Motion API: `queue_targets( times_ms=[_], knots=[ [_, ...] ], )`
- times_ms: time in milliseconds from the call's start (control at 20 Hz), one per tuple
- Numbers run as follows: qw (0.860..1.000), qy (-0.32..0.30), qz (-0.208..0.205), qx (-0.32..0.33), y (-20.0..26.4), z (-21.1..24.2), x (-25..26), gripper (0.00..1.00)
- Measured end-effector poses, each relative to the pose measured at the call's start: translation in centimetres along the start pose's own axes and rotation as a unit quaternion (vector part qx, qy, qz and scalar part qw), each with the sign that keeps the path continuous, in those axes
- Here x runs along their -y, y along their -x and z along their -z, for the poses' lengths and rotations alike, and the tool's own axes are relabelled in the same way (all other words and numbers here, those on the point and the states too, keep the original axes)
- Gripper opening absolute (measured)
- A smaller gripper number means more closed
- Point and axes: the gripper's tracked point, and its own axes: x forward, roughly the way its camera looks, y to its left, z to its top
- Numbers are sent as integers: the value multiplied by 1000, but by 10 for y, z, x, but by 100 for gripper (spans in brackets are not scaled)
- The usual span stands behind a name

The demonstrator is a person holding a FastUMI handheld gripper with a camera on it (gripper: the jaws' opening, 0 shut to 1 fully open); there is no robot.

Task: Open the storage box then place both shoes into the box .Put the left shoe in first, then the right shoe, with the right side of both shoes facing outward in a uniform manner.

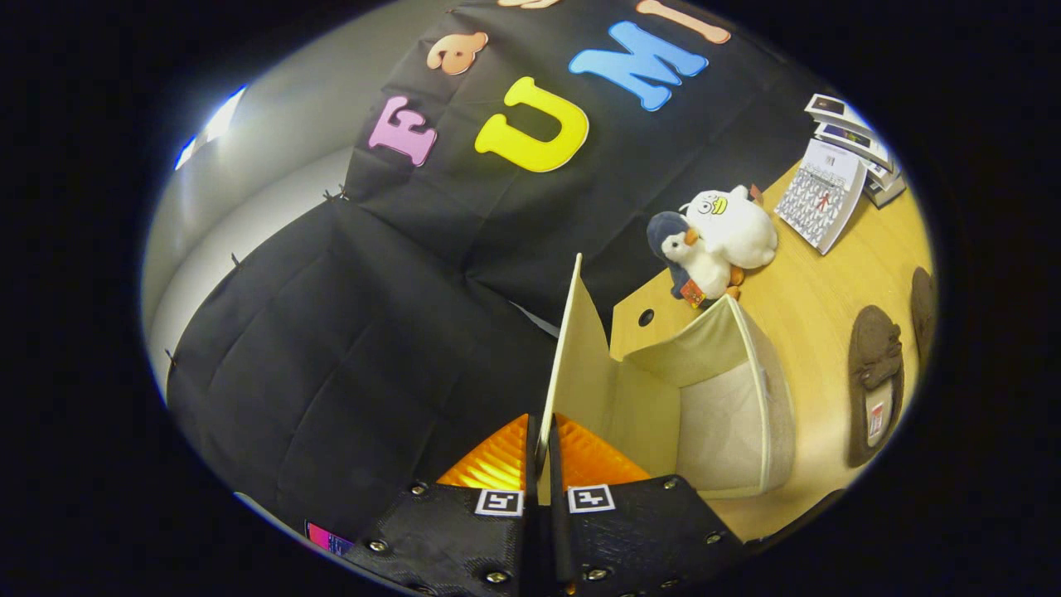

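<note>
- Your gripper [543,460] sits closest, its two orange fingers [496,458] pressed together on the thin edge of the lid [572,356], one pad on each face of the panel.
- That pinch near the free edge makes sense: it gives you leverage to swing the cream flap up and away from the mouth of the box [729,414].
- Held this way, the lid stands nearly upright just ahead of the fingers, and the pale inside of the box lies open beyond it, with nothing in it that can be seen.
- Both shoes wait on the wooden table [812,298], past the box: one dark shoe [874,385] lies beside its far wall, the other [922,303] a little further out (partly cut off, so which is left and which is right I cannot tell).
- Two plush toys [717,240] and a small calendar [821,195] stand behind, well apart from the work.
- My judgement: opening is almost done; you need the flap to stay back once released, or it may fall shut again.
</note>
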Motion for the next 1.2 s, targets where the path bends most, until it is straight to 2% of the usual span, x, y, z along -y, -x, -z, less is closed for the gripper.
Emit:
queue_targets(
  times_ms=[250, 600, 650, 750, 800, 850, 900, 1050, 1200],
  knots=[
    [998, 65, -8, -17, -28, 17, -39, 10],
    [993, 109, -17, -53, -73, 51, -73, 10],
    [992, 115, -23, -56, -73, 53, -77, 14],
    [990, 130, -31, -51, -77, 53, -85, 34],
    [989, 139, -32, -46, -77, 50, -88, 59],
    [987, 149, -31, -42, -77, 49, -89, 72],
    [986, 158, -30, -38, -76, 47, -88, 94],
    [984, 178, -20, -24, -62, 35, -80, 97],
    [978, 209, 8, -2, -40, 14, -59, 97]
  ],
)
